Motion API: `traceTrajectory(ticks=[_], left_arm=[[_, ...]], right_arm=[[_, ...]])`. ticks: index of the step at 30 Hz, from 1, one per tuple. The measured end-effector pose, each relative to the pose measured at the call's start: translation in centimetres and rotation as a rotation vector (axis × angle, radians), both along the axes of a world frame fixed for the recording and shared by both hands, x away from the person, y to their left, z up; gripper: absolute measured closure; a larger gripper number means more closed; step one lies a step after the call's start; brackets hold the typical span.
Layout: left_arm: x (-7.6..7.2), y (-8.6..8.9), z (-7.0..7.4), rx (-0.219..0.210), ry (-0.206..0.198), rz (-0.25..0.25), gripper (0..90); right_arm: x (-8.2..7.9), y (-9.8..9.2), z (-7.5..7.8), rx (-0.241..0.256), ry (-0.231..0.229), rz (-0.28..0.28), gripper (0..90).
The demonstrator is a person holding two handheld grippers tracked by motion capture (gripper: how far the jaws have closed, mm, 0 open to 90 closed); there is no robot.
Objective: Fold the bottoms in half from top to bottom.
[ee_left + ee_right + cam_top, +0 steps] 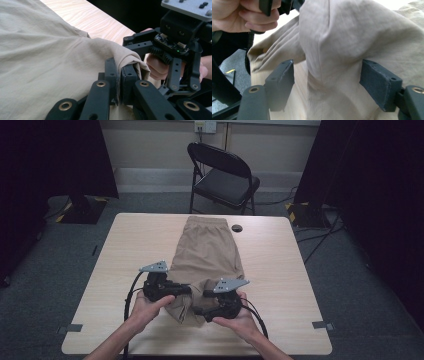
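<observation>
- A pair of tan shorts (207, 255) lies lengthwise down the middle of the light wooden table (280, 270) in the high view, waistband toward the top of the frame, leg ends near the bottom centre
- The leg ends are bunched and lifted where the two grippers meet them, just above the lower edge of the table
- The left gripper (172, 289) sits left of centre in the lower part of the high view; in its own view its jaws are pressed together on a fold of the tan cloth (130, 60), which drapes over the jaw tips at lower centre
- The right gripper (210, 307) sits just right of it, lower centre of the high view, held in the person's right hand (235, 317)
- In the right gripper view its jaws stand spread wide, one at lower left and one at lower right, with a hanging ridge of the shorts (342, 50) between them; neither pad clearly presses the cloth
- A black folding chair (222, 177) stands beyond the table at top centre
</observation>
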State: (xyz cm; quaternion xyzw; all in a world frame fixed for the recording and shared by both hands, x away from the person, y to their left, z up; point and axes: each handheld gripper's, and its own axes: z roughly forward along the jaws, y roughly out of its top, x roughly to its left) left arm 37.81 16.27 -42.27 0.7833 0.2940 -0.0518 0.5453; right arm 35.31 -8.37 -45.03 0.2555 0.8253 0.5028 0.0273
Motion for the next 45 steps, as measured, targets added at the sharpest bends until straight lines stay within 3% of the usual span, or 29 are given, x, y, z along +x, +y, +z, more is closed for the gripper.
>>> traceTrajectory(ticks=[2,3,6,8,12,13,14,16,20,25,29,32,36,40,45], left_arm=[[-0.2,-0.2,0.0,0.007,-0.001,-0.009,86.4],[-0.2,-0.3,0.0,0.016,-0.009,-0.01,86.4],[-0.2,0.1,0.0,0.044,-0.029,-0.011,86.3],[-0.1,0.5,-0.3,0.057,-0.03,-0.014,86.2],[-0.3,0.4,-1.1,0.114,-0.051,-0.032,84.3],[-0.3,0.4,-1.1,0.114,-0.051,-0.032,74.6],[-0.4,0.3,-1.1,0.121,-0.059,-0.026,74.6],[-0.6,0.1,-1.0,0.125,-0.066,-0.029,70.4],[-1.5,0.2,-0.4,0.106,-0.084,-0.021,57.5],[-3.0,1.5,0.4,0.072,-0.153,-0.003,55.7],[-3.1,1.4,0.0,0.068,-0.149,-0.009,55.1],[-2.9,0.6,-0.5,0.053,-0.107,-0.032,48.5],[-2.8,-0.5,-1.0,0.066,-0.094,-0.025,38.0],[-3.0,-1.8,-1.4,0.124,-0.136,-0.002,31.2],[-2.8,-2.6,-2.0,0.146,-0.155,0.028,30.3]], right_arm=[[0.1,0.3,-0.1,-0.002,-0.007,-0.015,36.1],[0.2,0.4,0.0,0.003,-0.009,-0.02,53.9],[0.2,0.4,0.2,-0.018,-0.024,-0.013,78.6],[0.3,-0.2,0.4,-0.012,-0.009,0.008,85.8],[0.5,-1.3,1.5,0.01,-0.005,0.041,87.3],[0.5,-1.3,1.5,0.01,-0.005,0.041,87.3],[0.7,-1.9,2.3,0.045,0.019,0.061,87.4],[0.9,-2.2,2.9,0.048,0.026,0.061,87.4],[1.5,-2.4,3.7,0.065,0.042,0.046,87.5],[2.3,-2.8,4.5,0.09,0.04,0.019,87.5],[2.8,-2.6,4.9,0.094,0.042,0.004,87.5],[2.8,-2.3,5.1,0.096,0.038,0.004,87.5],[2.8,-2.2,5.4,0.108,0.036,0.002,87.5],[2.7,-2.1,5.8,0.127,0.029,0.001,87.5],[2.6,-2.1,6.7,0.157,0.027,-0.023,87.5]])
